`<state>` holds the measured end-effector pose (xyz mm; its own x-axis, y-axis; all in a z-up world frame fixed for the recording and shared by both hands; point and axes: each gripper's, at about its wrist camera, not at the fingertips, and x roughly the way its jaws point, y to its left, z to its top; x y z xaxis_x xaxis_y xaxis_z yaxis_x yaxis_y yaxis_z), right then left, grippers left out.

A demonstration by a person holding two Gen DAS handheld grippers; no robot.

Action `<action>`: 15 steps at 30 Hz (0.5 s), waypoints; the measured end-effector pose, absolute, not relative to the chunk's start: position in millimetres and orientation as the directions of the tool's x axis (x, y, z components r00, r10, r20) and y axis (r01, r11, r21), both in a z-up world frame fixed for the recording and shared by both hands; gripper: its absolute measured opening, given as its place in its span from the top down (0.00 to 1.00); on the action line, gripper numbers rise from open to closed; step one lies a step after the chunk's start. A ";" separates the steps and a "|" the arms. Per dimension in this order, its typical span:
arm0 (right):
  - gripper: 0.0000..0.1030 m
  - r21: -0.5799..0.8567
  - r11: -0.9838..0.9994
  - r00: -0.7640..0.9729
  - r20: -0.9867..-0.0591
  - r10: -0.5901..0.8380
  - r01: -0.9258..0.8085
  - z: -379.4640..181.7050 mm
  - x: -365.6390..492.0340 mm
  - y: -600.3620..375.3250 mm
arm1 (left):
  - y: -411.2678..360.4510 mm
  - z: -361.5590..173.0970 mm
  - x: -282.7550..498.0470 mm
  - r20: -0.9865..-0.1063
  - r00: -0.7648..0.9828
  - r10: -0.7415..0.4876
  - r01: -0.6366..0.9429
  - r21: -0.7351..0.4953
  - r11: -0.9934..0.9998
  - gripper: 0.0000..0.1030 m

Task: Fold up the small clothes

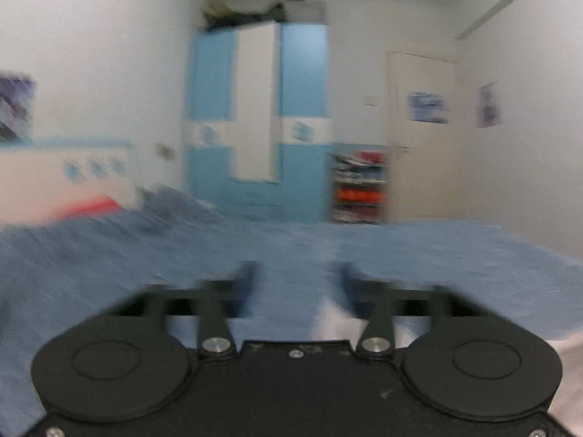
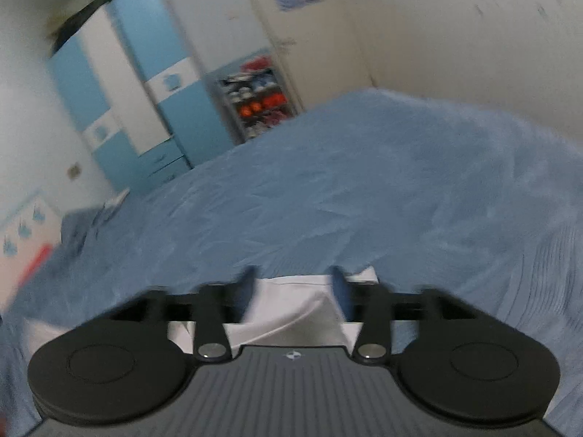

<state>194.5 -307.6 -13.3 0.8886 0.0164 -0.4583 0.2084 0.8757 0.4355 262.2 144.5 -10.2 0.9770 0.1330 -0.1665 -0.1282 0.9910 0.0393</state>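
Note:
Both views are blurred by motion. In the right wrist view a white garment [image 2: 288,306] lies on the blue bedspread [image 2: 328,189], partly under the gripper body, with a fold line across it. My right gripper [image 2: 293,273] is open just above the garment's far edge, nothing between its fingers. In the left wrist view my left gripper [image 1: 297,267] is open over the blue bedspread [image 1: 291,244], holding nothing. A white patch of cloth [image 1: 339,322] shows below it near the right finger; its shape is unclear.
A blue and white wardrobe [image 1: 258,116] stands beyond the bed, with a shelf of colourful items [image 1: 359,185] beside it and a white door [image 1: 422,134] to the right. A pillow [image 1: 175,204] and a red item [image 1: 94,205] lie at the bed's left end.

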 end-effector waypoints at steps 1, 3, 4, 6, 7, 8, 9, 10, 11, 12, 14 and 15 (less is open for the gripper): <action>0.34 0.459 0.864 0.895 -0.445 0.022 0.206 -19.0 189.5 -313.4 | 144.8 -12.3 261.6 -0.187 0.971 0.147 -0.140 0.049 0.989 0.43; 0.29 0.447 0.866 0.894 -0.449 0.002 0.223 -34.6 179.6 -319.9 | 151.2 -29.4 263.7 -0.286 0.955 0.077 -0.076 0.014 0.997 0.43; 0.28 0.408 0.881 0.877 -0.480 -0.017 0.240 -43.7 179.1 -321.1 | 154.5 -42.8 267.7 -0.347 0.937 0.046 -0.050 -0.002 0.999 0.43; 0.28 0.328 0.906 0.844 -0.533 -0.056 0.267 -62.7 179.9 -322.5 | 161.5 -68.7 275.0 -0.460 0.887 0.025 -0.039 -0.021 0.999 0.43; 0.28 0.299 0.915 0.831 -0.552 -0.066 0.271 -70.8 181.4 -321.9 | 165.0 -84.8 279.2 -0.512 0.859 0.026 -0.052 -0.037 0.998 0.43; 0.28 0.273 0.925 0.819 -0.569 -0.067 0.266 -78.6 183.3 -320.9 | 168.1 -97.0 283.4 -0.549 0.836 0.014 -0.053 -0.056 0.997 0.43; 0.28 0.242 0.936 0.805 -0.590 -0.066 0.254 -86.6 187.5 -318.8 | 172.4 -108.1 287.4 -0.582 0.813 -0.011 -0.047 -0.084 0.995 0.43; 0.28 0.221 0.944 0.794 -0.604 -0.063 0.243 -90.5 192.0 -317.5 | 174.4 -120.1 294.9 -0.616 0.787 -0.029 -0.045 -0.105 0.993 0.43; 0.28 0.200 0.953 0.785 -0.617 -0.057 0.227 -94.7 196.4 -314.0 | 176.4 -128.8 298.2 -0.631 0.775 -0.028 -0.055 -0.113 0.992 0.43; 0.28 0.179 0.962 0.777 -0.627 -0.050 0.207 -97.7 202.6 -310.5 | 175.3 -136.3 304.0 -0.644 0.765 -0.025 -0.060 -0.110 0.992 0.43; 0.28 0.142 0.975 0.769 -0.637 -0.044 0.173 -101.2 211.4 -299.2 | 172.5 -145.1 312.9 -0.651 0.758 -0.020 -0.051 -0.091 0.995 0.43; 0.28 0.121 0.980 0.767 -0.640 -0.046 0.160 -102.8 218.3 -294.1 | 170.5 -148.2 318.8 -0.657 0.754 -0.023 -0.045 -0.086 0.995 0.43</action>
